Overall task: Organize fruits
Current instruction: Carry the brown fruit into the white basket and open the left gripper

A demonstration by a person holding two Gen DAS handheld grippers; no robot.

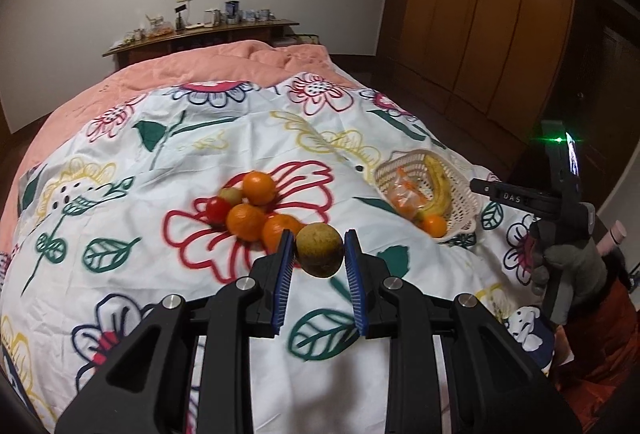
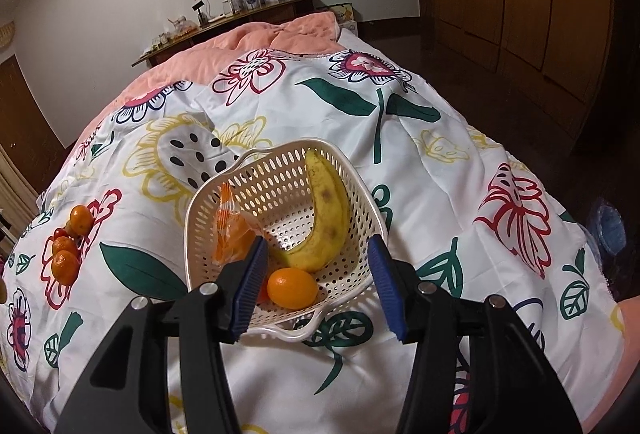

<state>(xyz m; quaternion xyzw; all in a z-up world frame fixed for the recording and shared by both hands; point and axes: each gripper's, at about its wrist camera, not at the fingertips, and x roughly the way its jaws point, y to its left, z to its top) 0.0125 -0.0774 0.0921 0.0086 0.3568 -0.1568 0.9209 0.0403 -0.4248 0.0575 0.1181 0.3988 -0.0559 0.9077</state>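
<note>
The left wrist camera is sitting just behind the left claw [image 1: 319, 254], looking forward and slightly down across the bed [image 1: 120, 161] toward the wooden shelf [image 1: 200, 35] at 12 o'clock; the brown fruit [image 1: 320, 249] is filling the near centre. The right wrist camera is riding behind the right claw [image 2: 318, 270], facing the same way, hanging close over the white basket [image 2: 208, 201]. Both views are sharing the floral sheet [image 2: 420, 161], the loose orange pile [image 2: 66, 246], the basket and the shelf. In the left view, the basket is lying at 2 o'clock, and the right claw's body is showing at 3 o'clock.
</note>
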